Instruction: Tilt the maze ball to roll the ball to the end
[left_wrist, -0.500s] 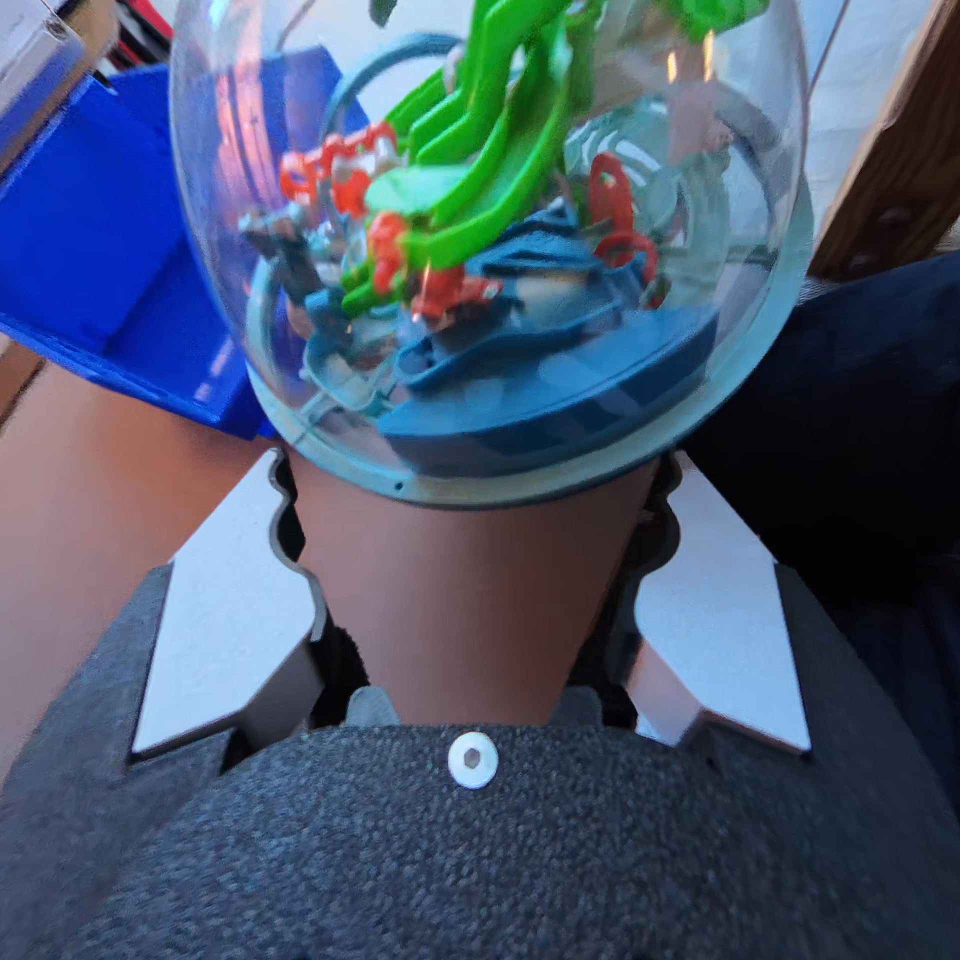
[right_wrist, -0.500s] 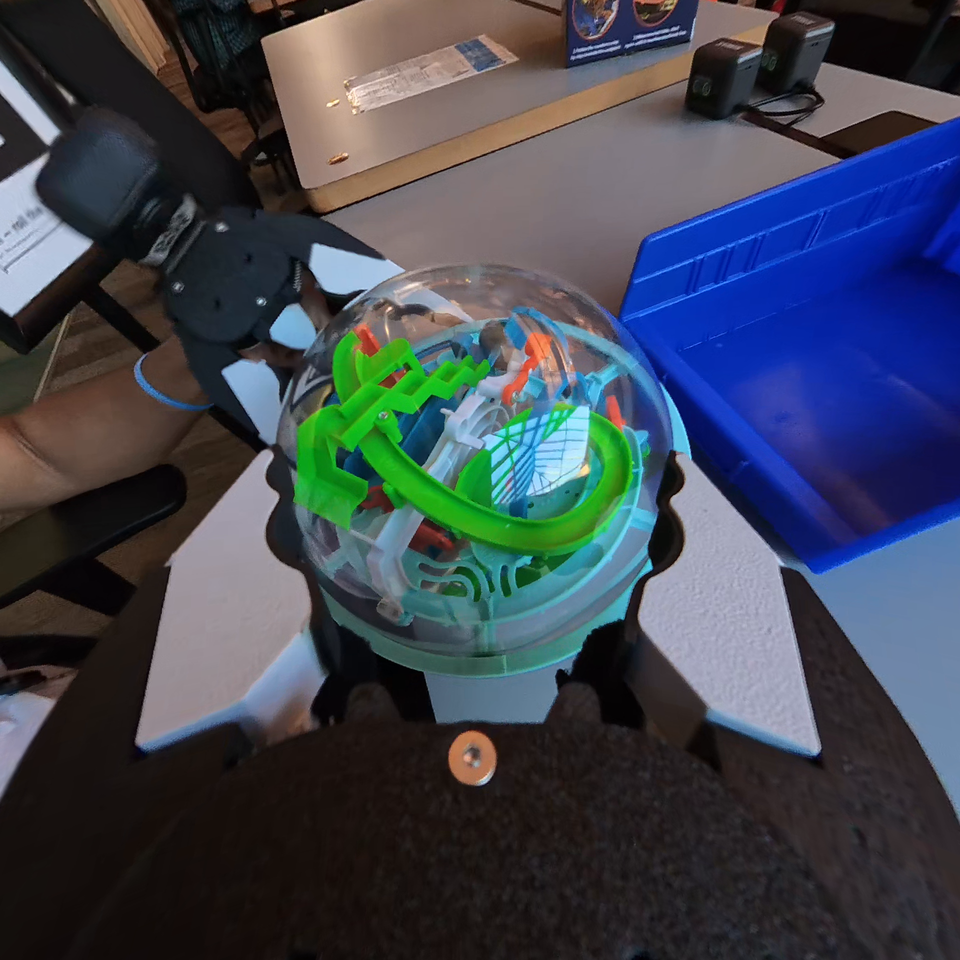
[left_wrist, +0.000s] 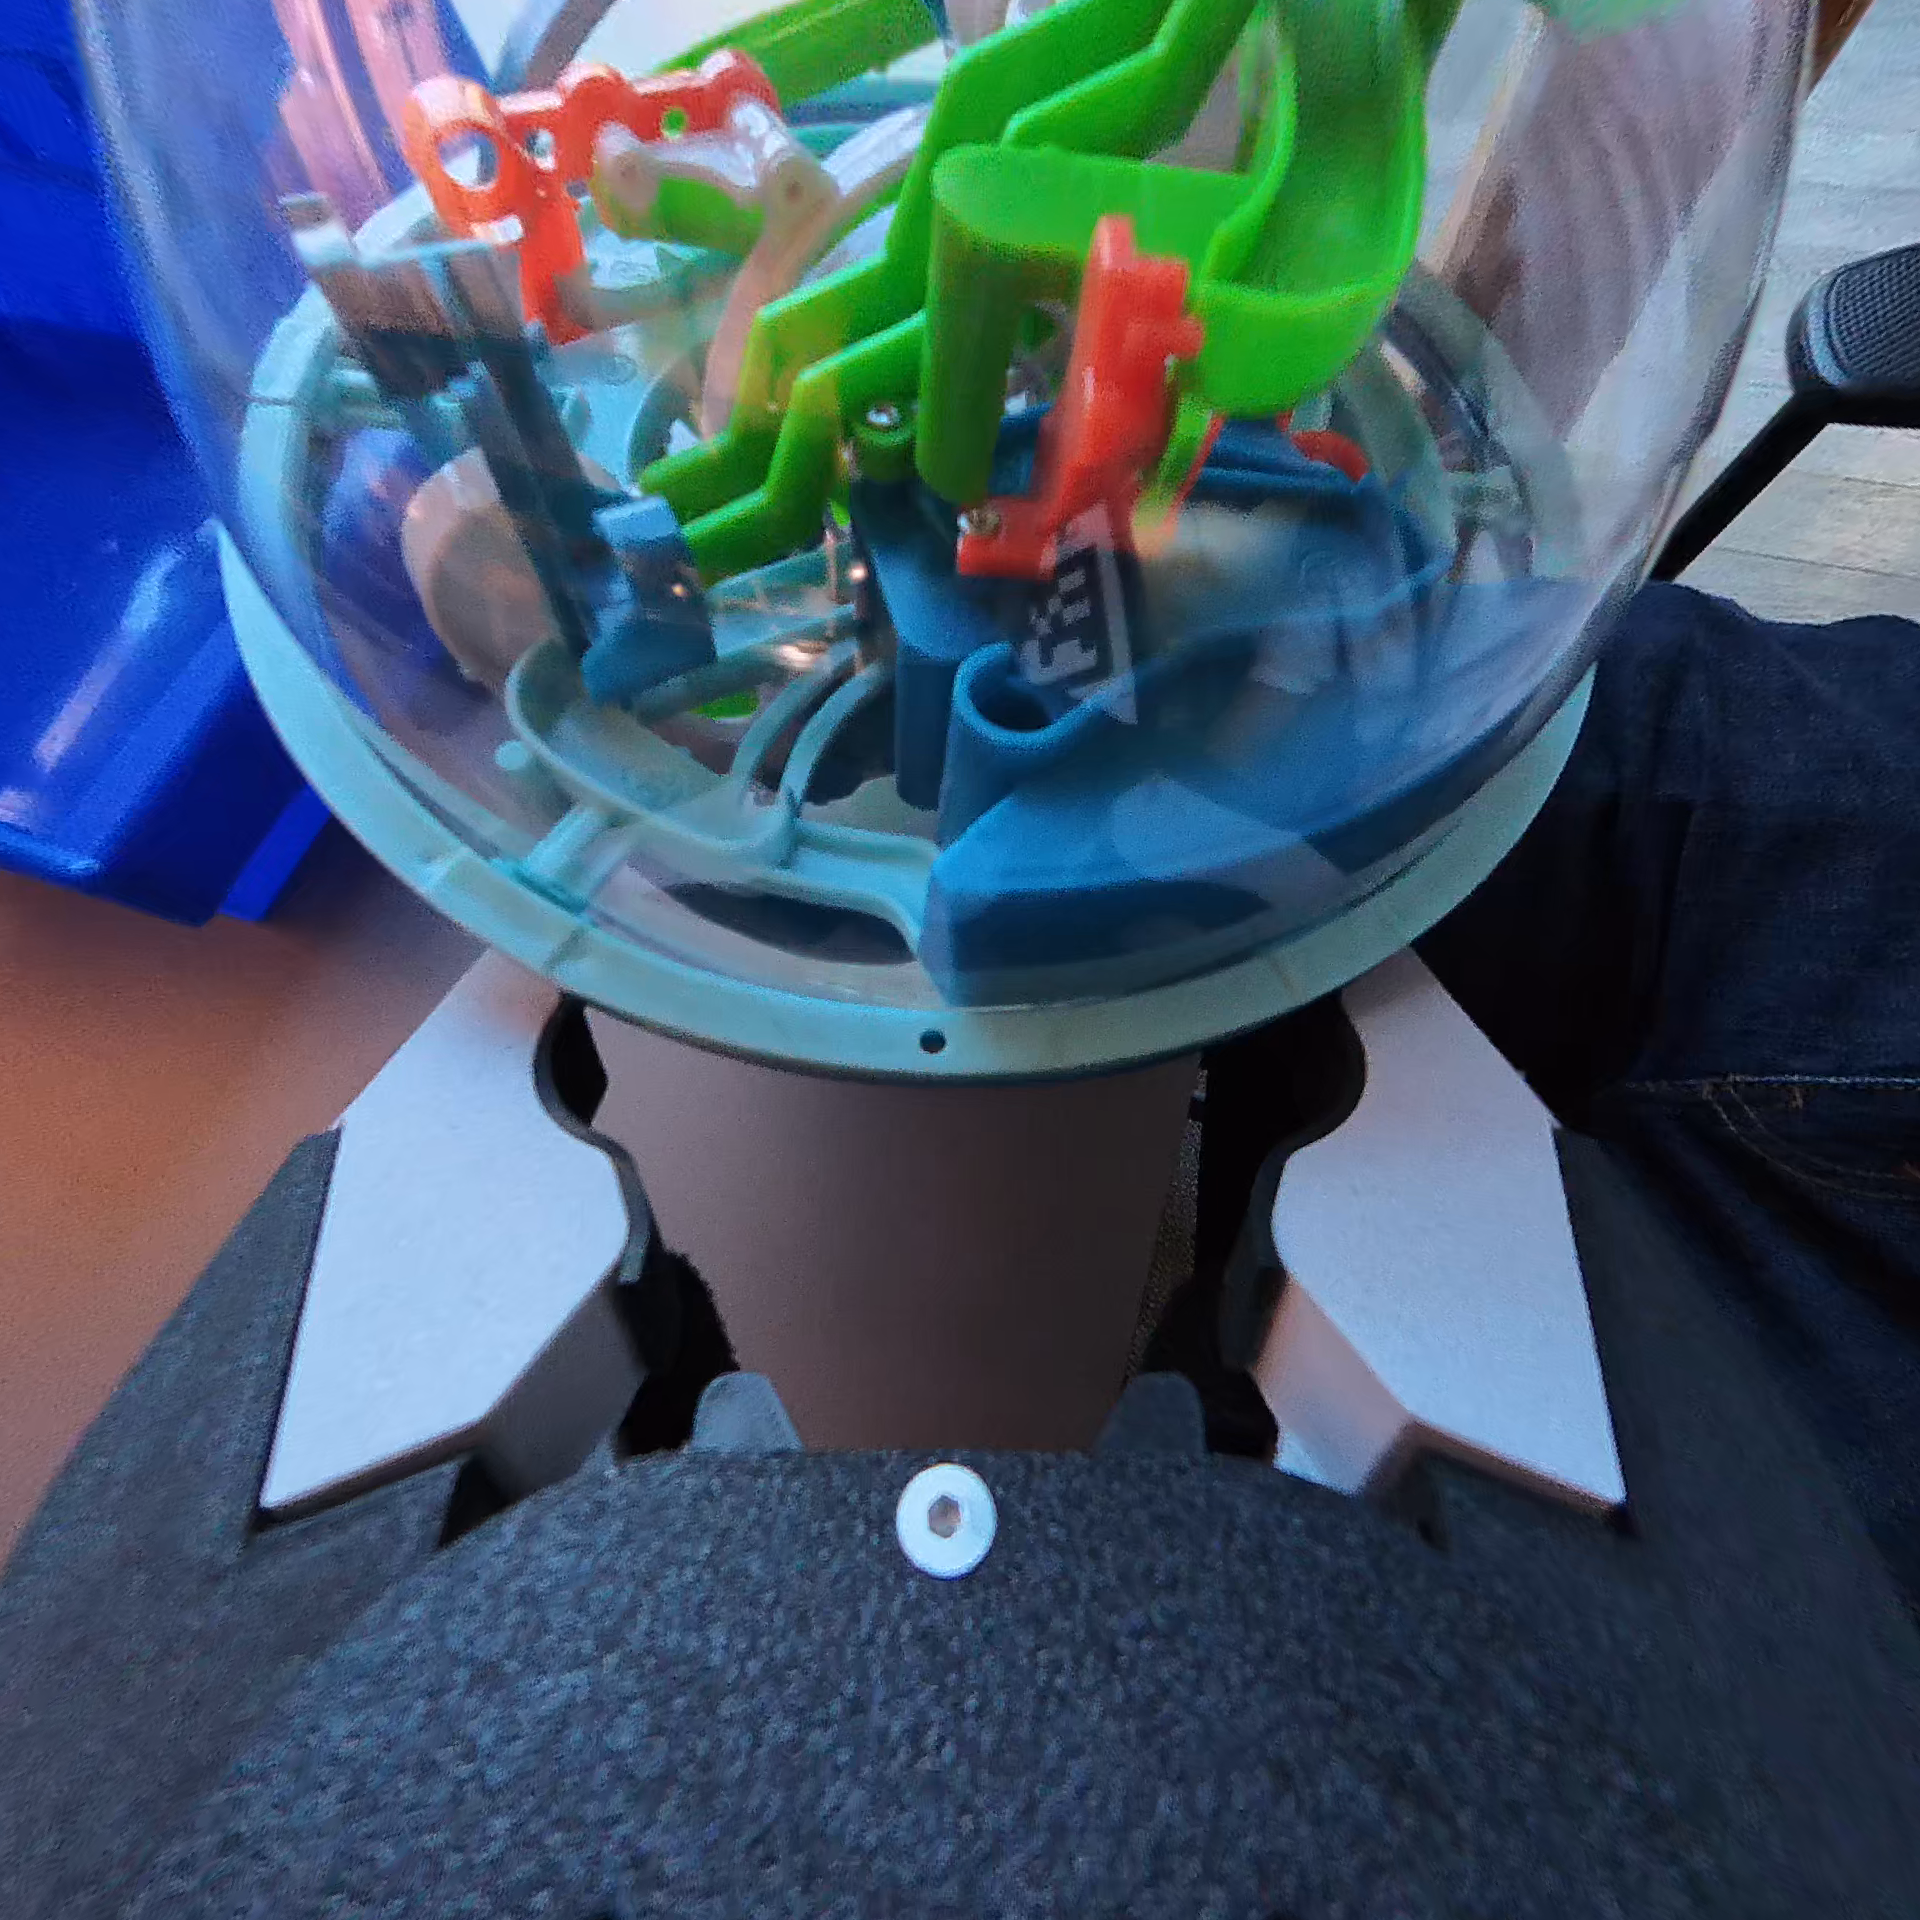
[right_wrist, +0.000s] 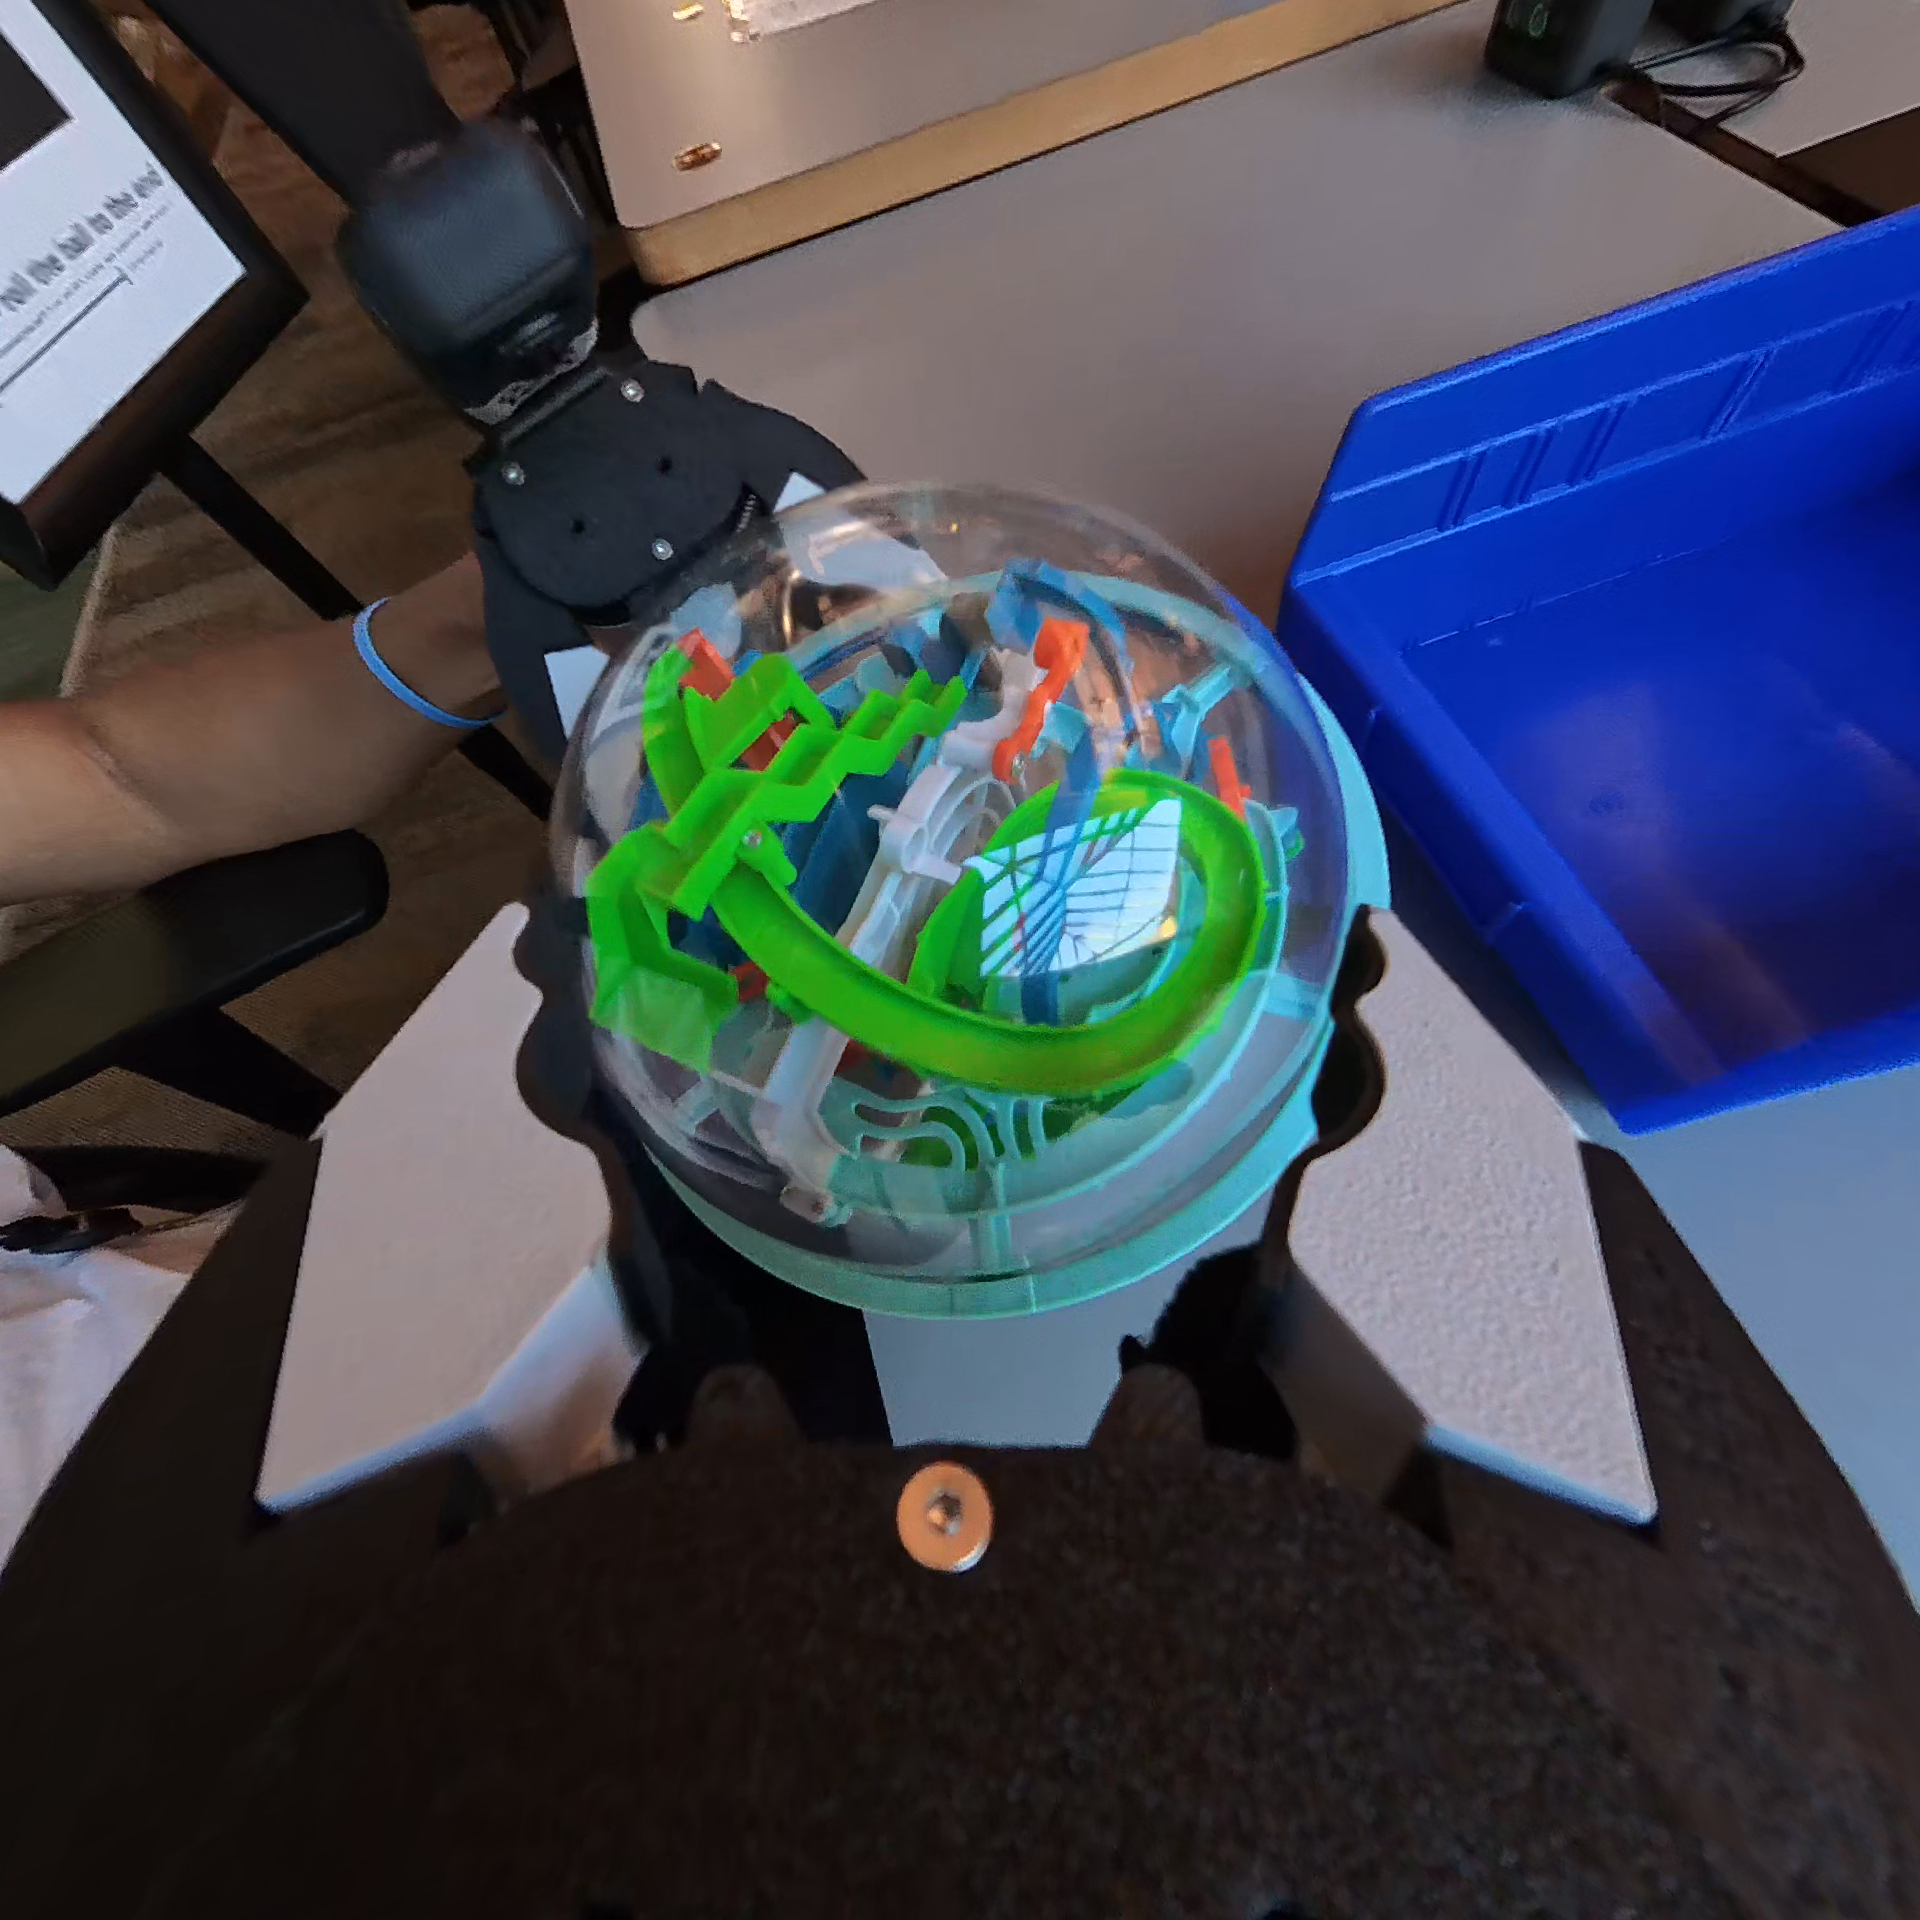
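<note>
The maze ball (right_wrist: 966, 935) is a clear sphere with a teal rim and green, blue, orange and white tracks inside. It is held in the air above the grey table (right_wrist: 1039, 312). My right gripper (right_wrist: 945, 935) is shut on it, one finger on each side. My left gripper (left_wrist: 935, 997) is shut on its rim, and the ball (left_wrist: 935, 520) fills the upper half of that view. The left gripper also shows in the right wrist view (right_wrist: 613, 488), at the ball's far left side. I cannot make out the small ball inside.
A blue plastic bin (right_wrist: 1662, 727) stands on the table to the right of the ball; it also shows in the left wrist view (left_wrist: 104, 520). A person's forearm (right_wrist: 208, 748) and a chair armrest (right_wrist: 156, 935) are on the left. A leg in dark jeans (left_wrist: 1714, 935) is right.
The ball has turned and tilted between the two grippers, so different tracks face each camera. In the right wrist view the left gripper has moved up and to the right.
</note>
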